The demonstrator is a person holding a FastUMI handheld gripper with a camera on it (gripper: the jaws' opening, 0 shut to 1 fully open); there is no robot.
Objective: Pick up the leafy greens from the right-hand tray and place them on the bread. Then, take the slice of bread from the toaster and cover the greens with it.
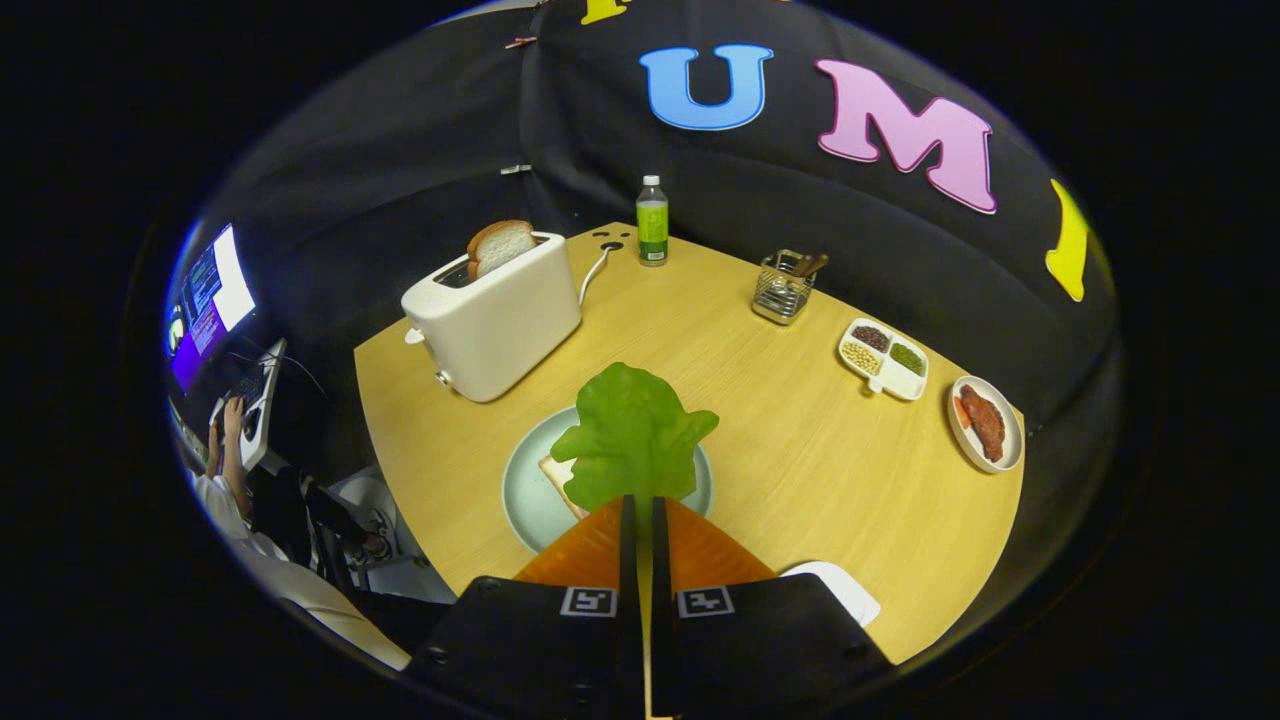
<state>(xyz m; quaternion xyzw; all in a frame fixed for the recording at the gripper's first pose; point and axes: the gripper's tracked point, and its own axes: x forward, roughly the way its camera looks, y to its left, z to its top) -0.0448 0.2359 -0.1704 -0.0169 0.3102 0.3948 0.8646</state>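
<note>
My gripper is shut on the stem end of a green lettuce leaf, which sticks out ahead of the fingertips. The leaf hangs over a pale round plate holding a bread slice, mostly hidden behind the leaf. Beyond the plate to the left stands a white toaster with a second bread slice poking up from its slot.
A green-labelled bottle stands at the table's far edge. To the right are a wire cutlery holder, a divided dish of beans and a small plate with meat. A white tray corner lies by my right finger. A person sits at left.
</note>
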